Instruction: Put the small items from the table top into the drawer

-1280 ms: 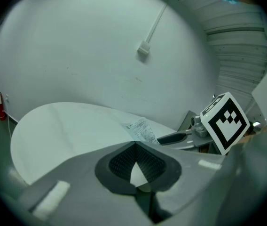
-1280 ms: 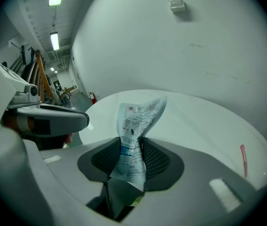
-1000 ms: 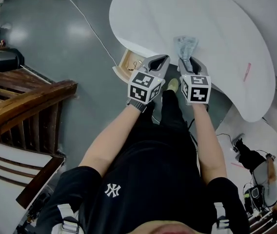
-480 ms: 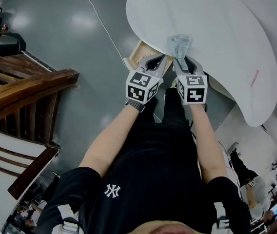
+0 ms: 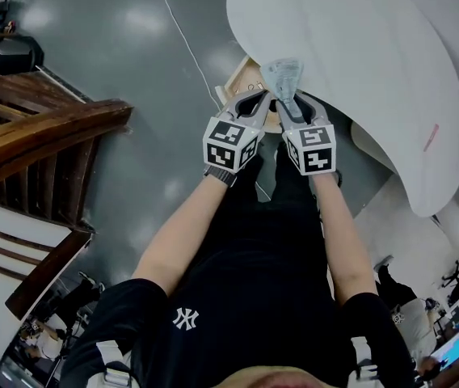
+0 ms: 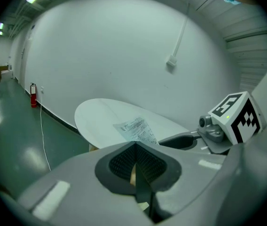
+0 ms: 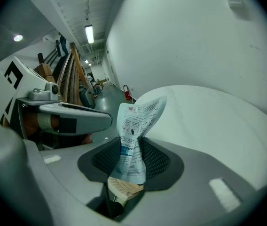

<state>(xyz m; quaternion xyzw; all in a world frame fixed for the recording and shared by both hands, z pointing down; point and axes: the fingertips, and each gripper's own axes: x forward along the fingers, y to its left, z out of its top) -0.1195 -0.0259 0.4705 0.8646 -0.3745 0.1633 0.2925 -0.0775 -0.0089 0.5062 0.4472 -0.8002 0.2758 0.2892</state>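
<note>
Your right tool [image 7: 131,163] pinches printed plastic packet [image 7: 134,121] by lower end, above desk [image 5: 359,55] edge, near open drawer [image 5: 244,78]. Left tool [image 6: 136,166] closed, empty. Packet looks light, thin, floppy, with slippery film. Hold flat end firmly, not squeeze middle; it can slide out. Release low over drawer, because it can flutter.

Glossy grey floor [image 5: 124,71], dark wooden railing [image 5: 44,140] at left, white wall [image 6: 114,41] (a red fire extinguisher [image 6: 33,96] at its foot).
</note>
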